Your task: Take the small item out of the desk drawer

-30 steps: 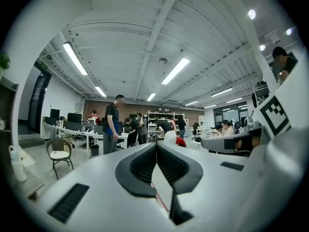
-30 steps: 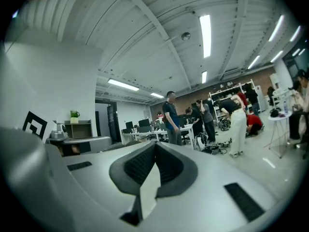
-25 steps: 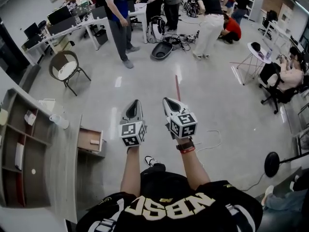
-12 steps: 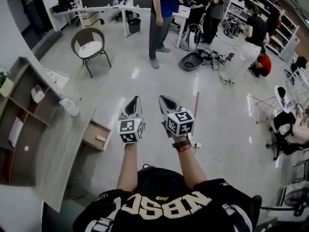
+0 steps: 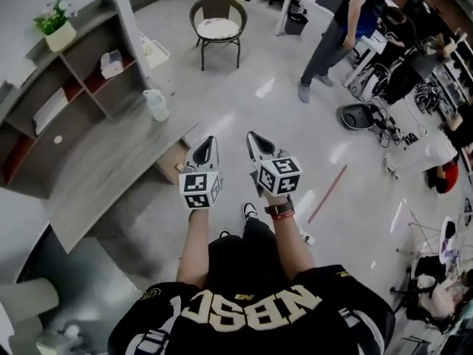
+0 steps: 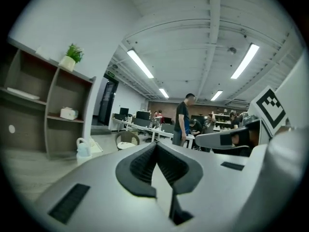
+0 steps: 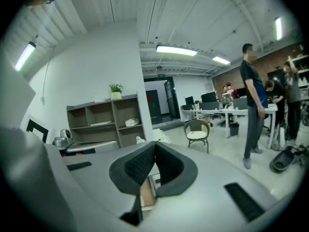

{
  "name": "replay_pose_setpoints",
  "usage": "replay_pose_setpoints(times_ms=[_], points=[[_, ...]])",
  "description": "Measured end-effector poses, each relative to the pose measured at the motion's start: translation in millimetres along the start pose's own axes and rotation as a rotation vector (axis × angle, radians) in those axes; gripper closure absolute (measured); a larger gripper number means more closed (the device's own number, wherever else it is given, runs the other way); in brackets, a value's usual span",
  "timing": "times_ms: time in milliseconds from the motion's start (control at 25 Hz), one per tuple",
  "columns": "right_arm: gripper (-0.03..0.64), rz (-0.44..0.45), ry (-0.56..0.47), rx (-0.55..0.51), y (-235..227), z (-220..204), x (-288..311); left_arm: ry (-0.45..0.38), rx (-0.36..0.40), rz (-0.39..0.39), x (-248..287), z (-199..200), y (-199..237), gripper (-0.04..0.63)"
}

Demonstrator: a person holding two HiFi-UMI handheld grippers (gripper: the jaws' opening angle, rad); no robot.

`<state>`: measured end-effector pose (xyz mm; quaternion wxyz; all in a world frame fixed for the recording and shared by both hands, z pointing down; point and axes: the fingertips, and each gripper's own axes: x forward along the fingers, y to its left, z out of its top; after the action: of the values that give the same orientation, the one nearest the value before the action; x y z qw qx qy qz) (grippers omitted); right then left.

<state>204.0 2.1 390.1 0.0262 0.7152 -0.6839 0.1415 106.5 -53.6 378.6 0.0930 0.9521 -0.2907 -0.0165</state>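
Observation:
The open wooden drawer (image 5: 171,161) sticks out from the grey desk (image 5: 96,176) in the head view. My left gripper (image 5: 205,147) hides part of it. A small pale item (image 5: 179,168) shows at the drawer's near edge, beside the left gripper. Both grippers are held side by side in the air, just right of the drawer. The left gripper (image 6: 155,146) is shut with nothing in it. My right gripper (image 5: 256,140) is shut and empty as well. In the right gripper view, a strip of the drawer (image 7: 146,192) shows below the closed tips of the right gripper (image 7: 154,146).
A shelf unit (image 5: 66,72) with a potted plant (image 5: 53,21) stands behind the desk. A clear jug (image 5: 155,103) sits on the desk's far end. A round chair (image 5: 218,24) and a standing person (image 5: 347,28) are farther off. A red strip (image 5: 327,193) lies on the floor.
The head view has swung left toward the desk. The desk and open drawer now lie much closer to the left gripper. Both grippers stay shut, side by side.

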Motion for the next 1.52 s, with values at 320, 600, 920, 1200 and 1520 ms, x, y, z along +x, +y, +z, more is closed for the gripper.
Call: replay_pose_setpoints(times_ms=[320, 600, 920, 1200, 1520], points=[[0.611, 0.259, 0.131, -0.031, 69.7, -34.9, 101.1, 0.049, -0.065, 0.302, -36.6, -39.6, 114.1, 0.58], [0.611, 0.436, 0.3, -0.05, 99.7, -89.5, 167.6, 0.169, -0.177, 0.499, -38.1, -115.5, 170.9, 0.578], [0.611, 0.514, 0.463, -0.041, 87.7, -147.7, 227.3, 0.345, -0.292, 0.654, -23.1, -208.5, 205.3, 0.578], [0.611, 0.576, 0.544, -0.105, 84.9, -208.7, 254.4, 0.465, -0.386, 0.736, -23.4, -287.7, 230.2, 0.577], [0.611, 0.592, 0.599, -0.107, 83.6, -259.2, 264.1, 0.562, -0.447, 0.767, -27.2, -365.7, 246.5, 0.569]])
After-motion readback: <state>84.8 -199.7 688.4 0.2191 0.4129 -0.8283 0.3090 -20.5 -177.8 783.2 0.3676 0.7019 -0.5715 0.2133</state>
